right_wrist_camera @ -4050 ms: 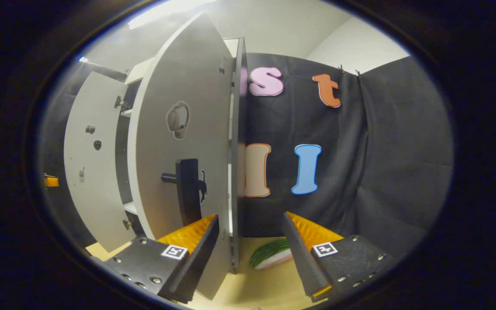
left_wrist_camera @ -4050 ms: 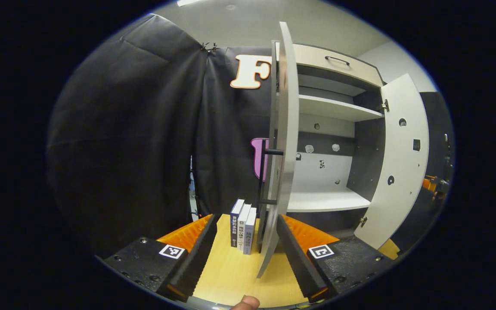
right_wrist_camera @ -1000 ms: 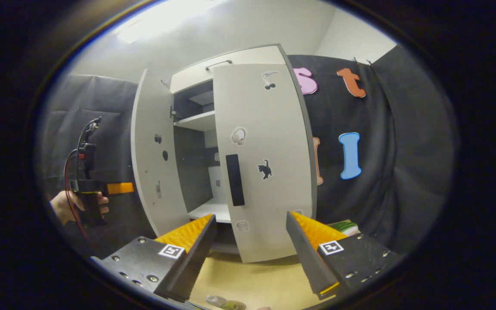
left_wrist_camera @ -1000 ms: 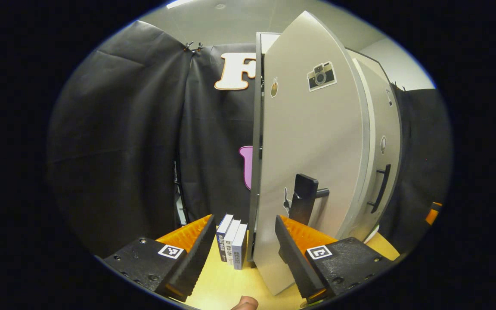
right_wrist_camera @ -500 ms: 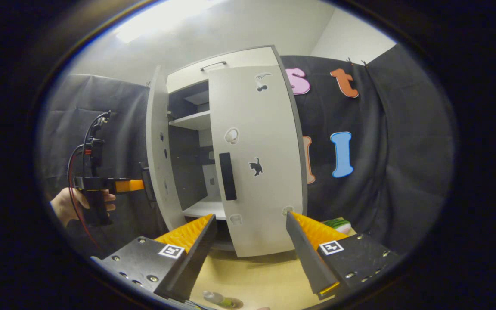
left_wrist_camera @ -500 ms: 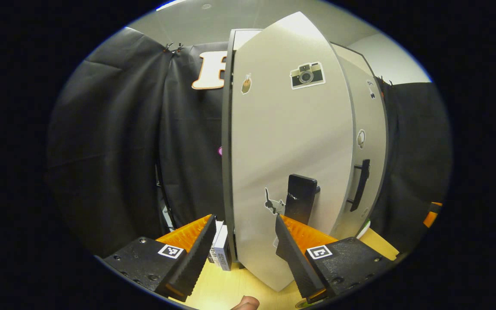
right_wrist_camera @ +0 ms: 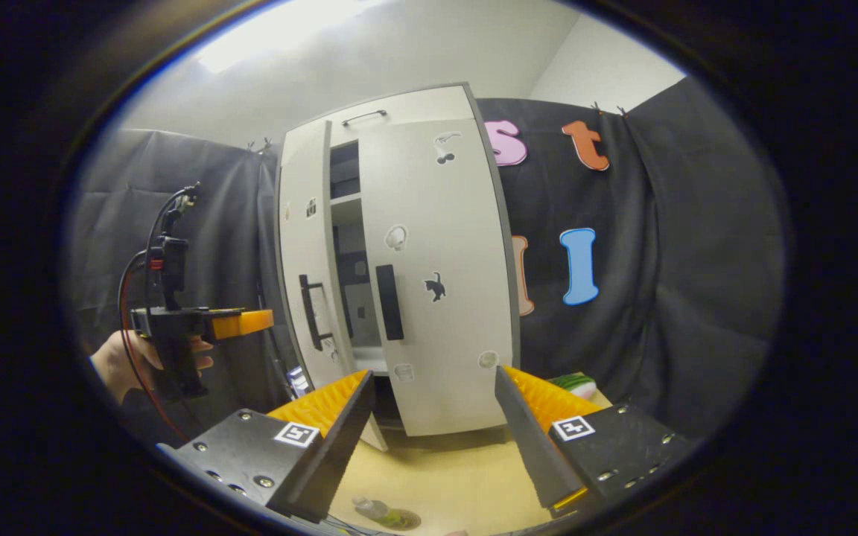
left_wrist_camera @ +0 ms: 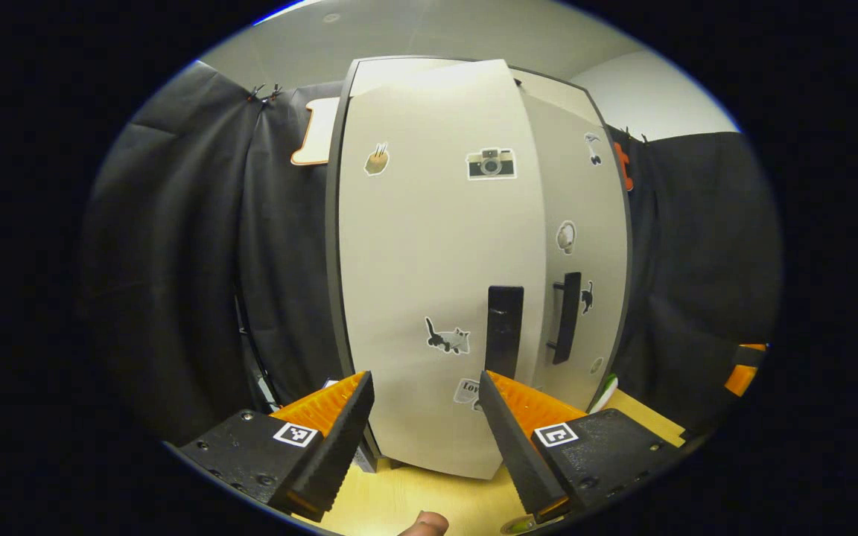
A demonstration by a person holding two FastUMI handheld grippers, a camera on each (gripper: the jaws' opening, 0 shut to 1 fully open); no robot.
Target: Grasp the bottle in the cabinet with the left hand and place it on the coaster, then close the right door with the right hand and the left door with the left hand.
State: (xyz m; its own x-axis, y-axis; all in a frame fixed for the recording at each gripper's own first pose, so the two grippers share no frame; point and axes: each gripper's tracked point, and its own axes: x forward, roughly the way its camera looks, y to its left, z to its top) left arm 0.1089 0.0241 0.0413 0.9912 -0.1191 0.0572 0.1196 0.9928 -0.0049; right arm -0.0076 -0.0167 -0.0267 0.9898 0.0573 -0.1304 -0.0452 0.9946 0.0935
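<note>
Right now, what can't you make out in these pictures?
- Cabinet shelves: left gripper view, hidden behind the left door.
- Bottle and coaster: right gripper view, cut off at the bottom edge, tiny.
- Books: left gripper view, hidden behind a finger.

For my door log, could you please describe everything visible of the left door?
The left door is a tall, pale, smooth panel, upright, hinged on the cabinet. It carries a black bar handle and camera and cat stickers. In the right gripper view it stands slightly ajar, a dark gap beside the right door. The left gripper is open before it; contact is unclear.
</note>
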